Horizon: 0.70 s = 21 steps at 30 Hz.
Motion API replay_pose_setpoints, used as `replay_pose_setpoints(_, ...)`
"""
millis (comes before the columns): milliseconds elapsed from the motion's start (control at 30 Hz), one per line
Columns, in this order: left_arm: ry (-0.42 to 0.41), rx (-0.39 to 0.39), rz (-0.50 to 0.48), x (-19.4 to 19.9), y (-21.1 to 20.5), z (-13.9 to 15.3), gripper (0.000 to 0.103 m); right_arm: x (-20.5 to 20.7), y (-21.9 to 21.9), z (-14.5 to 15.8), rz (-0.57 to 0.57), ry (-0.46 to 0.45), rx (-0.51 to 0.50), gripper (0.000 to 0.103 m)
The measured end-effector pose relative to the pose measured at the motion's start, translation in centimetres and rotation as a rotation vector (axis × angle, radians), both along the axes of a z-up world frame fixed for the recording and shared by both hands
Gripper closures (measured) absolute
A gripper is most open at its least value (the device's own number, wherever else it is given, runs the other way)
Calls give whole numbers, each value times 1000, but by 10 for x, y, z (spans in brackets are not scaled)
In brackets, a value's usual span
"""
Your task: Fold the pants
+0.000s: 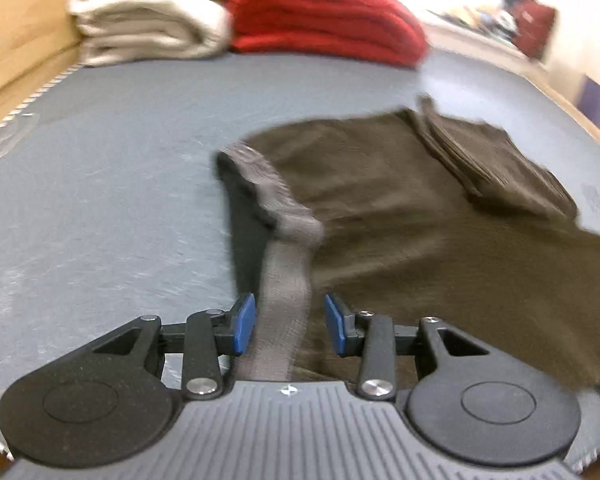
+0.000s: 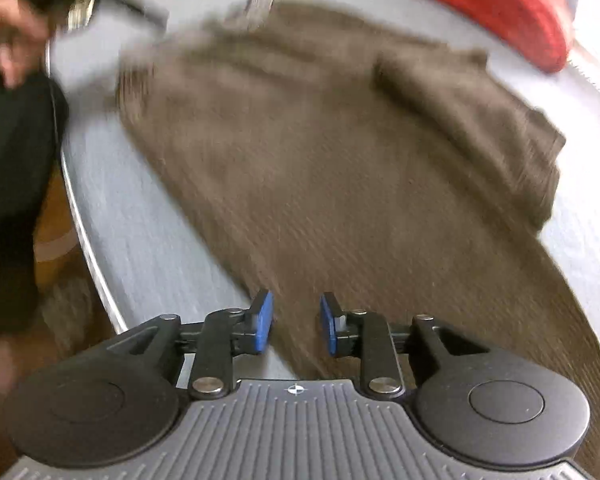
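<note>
Pants (image 1: 400, 208) brown, grey waistband (image 1: 284, 288); label unreadable, perhaps blur.

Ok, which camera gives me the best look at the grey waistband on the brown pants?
The left wrist view: the grey waistband runs up the frame's middle from between the left tool's parted pads, fairly sharp. The right wrist view shows only a small blurred grey patch of it at the pants' far edge.
</note>
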<state>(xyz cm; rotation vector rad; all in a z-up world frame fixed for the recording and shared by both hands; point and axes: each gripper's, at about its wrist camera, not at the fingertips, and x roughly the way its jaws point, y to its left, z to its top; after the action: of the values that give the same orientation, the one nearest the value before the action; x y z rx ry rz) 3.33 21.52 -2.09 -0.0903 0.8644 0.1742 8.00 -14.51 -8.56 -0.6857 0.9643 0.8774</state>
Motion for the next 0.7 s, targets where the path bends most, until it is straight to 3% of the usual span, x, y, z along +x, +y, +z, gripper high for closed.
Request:
replay_pose_setpoints(67,157,-17,-59,16,-6,-17,60,-11,-2,-11,65,-32,-66,75)
replay_pose_setpoints(133,255,-16,-91,27,-10,-30,60,-8,-5,-4,45,-25,-41,75)
replay_pose_setpoints(267,159,8,-64,28,-22,-27,61,16,-25,29,-134,-36,114,70)
replay_pose_setpoints(400,19,140,-112,15,-57,-18,59,44,-53,56,-374,-91,222,59)
replay_pose_setpoints(500,-36,192,-171,6,-92,-18,46,57,-70,61,-496,-92,229,58)
replay_pose_setpoints(567,-56,141,-153,3,-108,-21,37,66,-79,62,-571,-87,214,58)
replay_pose_setpoints(633,-85,93,-124,0,-121,-27,36,75,-90,65,-635,-86,209,58)
replay_pose_setpoints(700,-124,158,-125,-1,-144,-29,36,77,-93,68,-680,-91,201,58)
